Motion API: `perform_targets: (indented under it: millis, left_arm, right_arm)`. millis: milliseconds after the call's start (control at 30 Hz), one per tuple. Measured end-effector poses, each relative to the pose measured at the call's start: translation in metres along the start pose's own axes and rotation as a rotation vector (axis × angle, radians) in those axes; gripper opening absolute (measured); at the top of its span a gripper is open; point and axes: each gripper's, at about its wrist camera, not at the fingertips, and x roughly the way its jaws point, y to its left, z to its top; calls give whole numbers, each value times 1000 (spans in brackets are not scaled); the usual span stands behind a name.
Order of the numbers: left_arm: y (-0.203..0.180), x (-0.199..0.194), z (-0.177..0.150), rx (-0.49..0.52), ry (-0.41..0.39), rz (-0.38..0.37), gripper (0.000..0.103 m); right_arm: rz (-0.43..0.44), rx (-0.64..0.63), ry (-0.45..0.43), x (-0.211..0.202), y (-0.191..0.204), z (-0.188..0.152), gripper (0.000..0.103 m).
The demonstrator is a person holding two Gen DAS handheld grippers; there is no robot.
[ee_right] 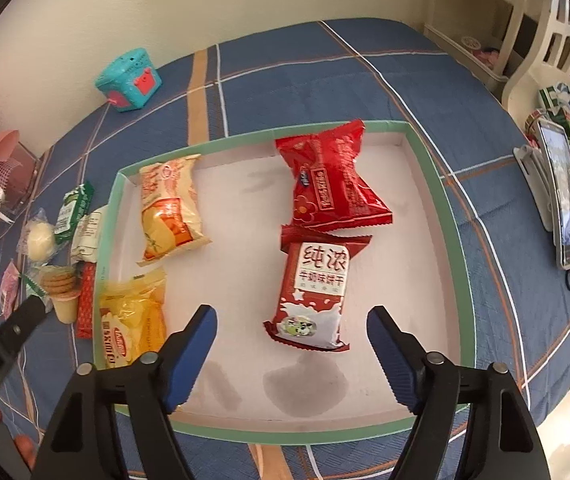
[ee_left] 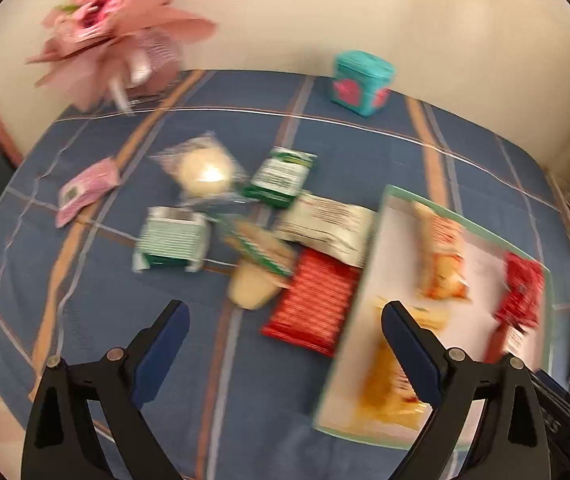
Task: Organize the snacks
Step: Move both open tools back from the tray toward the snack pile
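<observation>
Loose snack packets [ee_left: 245,220], glossy foil and clear wrap, lie heaped left of the tray on a blue plaid cloth covering the bench [ee_right: 305,80]. The shallow green-rimmed tray [ee_right: 433,184] holds two orange-yellow packets [ee_right: 169,208] along its left edge and two red ones [ee_right: 333,184] at centre. Left gripper [ee_left: 285,332] and right gripper [ee_right: 291,332] both stand with fingers spread wide, empty. Cream wall behind.

Ahead of the right gripper [ee_right: 291,342], the tray [ee_right: 437,184] holds 4 packets, bare floor between. Ahead of the left gripper [ee_left: 285,330], blurred loose snacks [ee_left: 245,216] seemingly crowd the cloth; its near strip lies free.
</observation>
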Motion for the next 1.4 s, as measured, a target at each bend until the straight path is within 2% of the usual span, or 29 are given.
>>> perform_targets:
  millis: [33,100,133,167,400,567,967,1200,1400]
  left_arm:
    - [4,1,1,-8,-2,18,97]
    - [16,2,2,-24,-9,60,97]
    - [22,3,3,-33,-12,81,97]
    - [27,4,4,-39,-14,92,97]
    - [58,10,8,-82,-16,136,97]
    - [79,13,9,-117,-8,146,97]
    - [131,14,15,-157,14,237,97]
    - [166,19,15,-218,48,245,97]
    - [184,25,17,-230,54,239,97]
  right_arm:
    - [4,-6,-4,-1,2,0,83]
    - [14,-19,-8,-2,7,-1,93]
    - [19,-26,-12,-3,10,-2,101]
    - [24,-33,-17,-4,13,-2,103]
    - [46,-105,-25,-8,42,-12,103]
    - [95,-180,-39,-16,80,-22,103]
    - [157,-304,-59,-22,165,-47,103]
    - [165,-344,-42,-11,201,-60,103]
    - [172,-370,-39,-3,226,-66,103]
